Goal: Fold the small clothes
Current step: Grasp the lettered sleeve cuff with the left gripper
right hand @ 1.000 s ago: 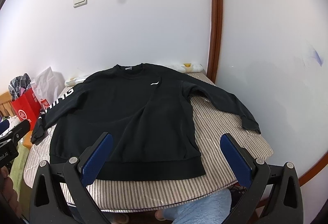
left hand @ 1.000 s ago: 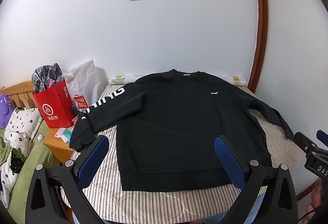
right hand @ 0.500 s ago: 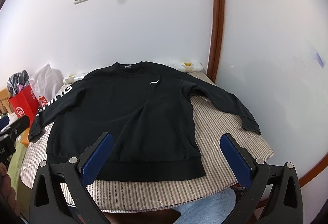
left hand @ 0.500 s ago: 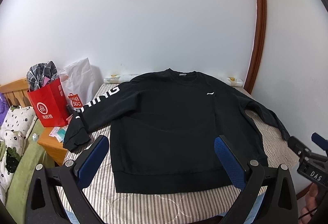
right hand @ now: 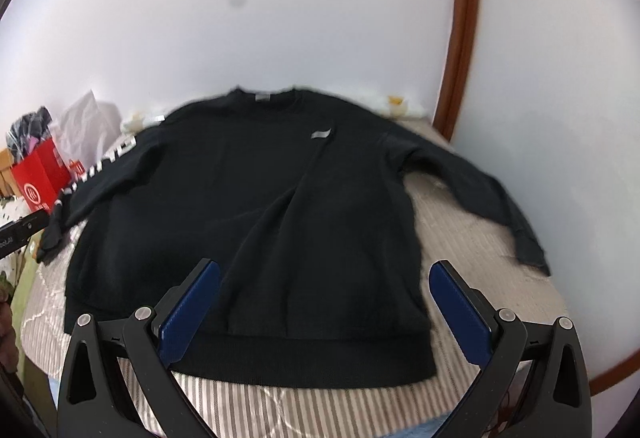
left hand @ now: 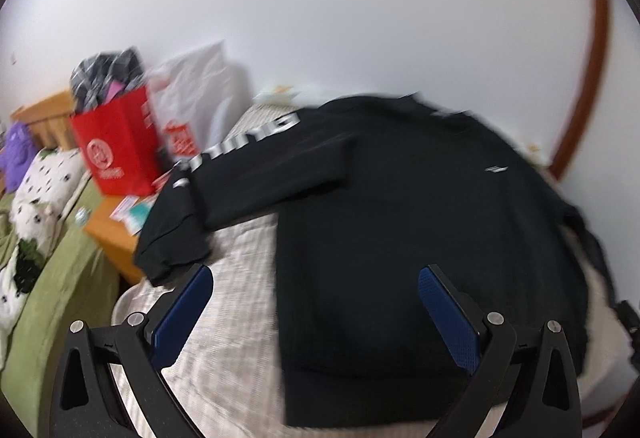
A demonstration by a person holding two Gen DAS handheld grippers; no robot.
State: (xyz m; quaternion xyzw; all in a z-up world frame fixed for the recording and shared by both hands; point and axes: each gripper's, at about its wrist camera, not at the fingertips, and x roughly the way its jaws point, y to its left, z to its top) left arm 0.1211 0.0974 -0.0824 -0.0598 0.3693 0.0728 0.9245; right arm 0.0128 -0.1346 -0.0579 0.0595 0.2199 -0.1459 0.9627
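Both my tools are up over the bed (right hand: 476,250) with its grey-and-white striped cover, and the black long-sleeved sweatshirt (right hand: 256,205) lies flat on it, front side up, collar toward the white wall, ribbed hem toward me. My left hand-held gripper (left hand: 314,312) is spread wide, its blue pads well apart, nothing between them; it hangs above the hem corner on that side, clear of the cloth. My right hand-held gripper (right hand: 324,308) is spread wide too, empty, poised over the middle of the hem, and I cannot say for sure whether it touches the fabric.

The left view is smeared with blur, so fine detail is lost there. I can make out the sleeve with white block lettering (left hand: 256,141) running out to the bed's left edge, its cuff drooping over the side. In the right view the other sleeve (right hand: 472,189) stretches out across the striped cover toward the wall, cuff lying flat near the bed's edge. A small pale logo (right hand: 321,133) sits on the chest, and a soft crease runs down the front from it.

Off the bed's left side a red paper shopping bag (left hand: 116,153) stands stuffed with checked cloth, a white plastic bag (left hand: 196,93) just beside it against the wall. A brown wooden door frame (right hand: 464,17) rises at the right.
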